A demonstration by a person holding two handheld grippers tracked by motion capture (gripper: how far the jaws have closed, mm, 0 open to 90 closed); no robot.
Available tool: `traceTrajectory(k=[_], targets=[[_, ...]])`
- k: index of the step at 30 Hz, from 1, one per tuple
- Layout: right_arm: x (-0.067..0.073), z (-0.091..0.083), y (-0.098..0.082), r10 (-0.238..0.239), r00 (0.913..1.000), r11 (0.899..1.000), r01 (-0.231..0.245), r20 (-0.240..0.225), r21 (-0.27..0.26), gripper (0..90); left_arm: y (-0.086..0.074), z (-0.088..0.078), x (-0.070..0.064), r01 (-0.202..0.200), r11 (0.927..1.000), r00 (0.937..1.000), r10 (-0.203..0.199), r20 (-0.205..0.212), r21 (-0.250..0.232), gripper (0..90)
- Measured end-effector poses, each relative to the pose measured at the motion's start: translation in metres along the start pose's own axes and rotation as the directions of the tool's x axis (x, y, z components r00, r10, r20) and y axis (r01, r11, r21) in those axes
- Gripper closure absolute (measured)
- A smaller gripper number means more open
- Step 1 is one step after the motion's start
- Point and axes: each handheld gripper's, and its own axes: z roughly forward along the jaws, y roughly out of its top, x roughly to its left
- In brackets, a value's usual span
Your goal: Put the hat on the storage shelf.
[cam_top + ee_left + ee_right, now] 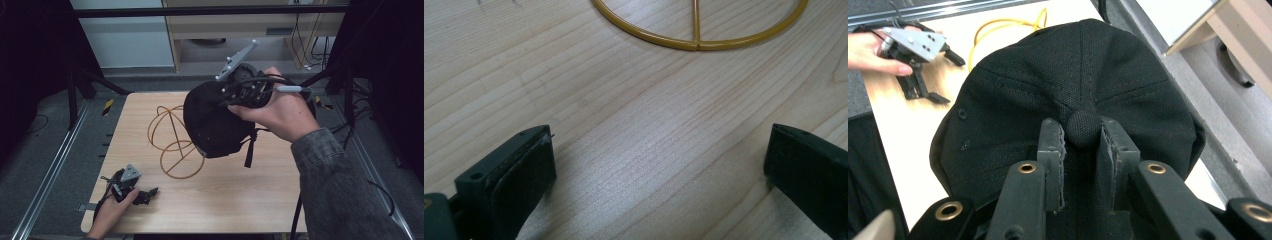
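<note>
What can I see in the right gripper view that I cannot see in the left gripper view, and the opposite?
Right gripper view alone: the black cap, the right gripper shut on the cap's top button, and farther off the left gripper in a hand. Left gripper view alone: the left gripper's own jaws standing wide apart over bare wood, nothing between them. Both: the wooden table and the yellow wire frame.

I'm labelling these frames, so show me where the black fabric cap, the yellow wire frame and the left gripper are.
Black fabric cap (1013,100), right gripper view, on its crown panel.
Yellow wire frame (170,127), high view, on a curved wire.
Left gripper (145,195), high view, between its fingertips.
</note>
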Motion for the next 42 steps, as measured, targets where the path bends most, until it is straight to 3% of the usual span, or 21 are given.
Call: traceTrajectory(k=[13,22,42], targets=[[0.019,0.029,0.034,-0.055,0.9976,0.997,0.053,-0.043,-0.048,74.1,0.0,0.0,0.0,-0.001,1.0,1.0,0.001,0.0,0.001,0.0],[0.026,0.053,0.054,-0.067,0.9954,0.996,0.062,-0.068,-0.071,74.1,0.0,0.0,0.0,-0.001,1.0,1.0,0.001,0.002,0.004,0.0],[0.022,0.109,0.071,-0.021,0.9953,1.0,0.021,-0.095,-0.004,73.8,0.0,0.0,0.0,-0.001,1.0,1.0,0.001,0.002,0.002,0.0]])
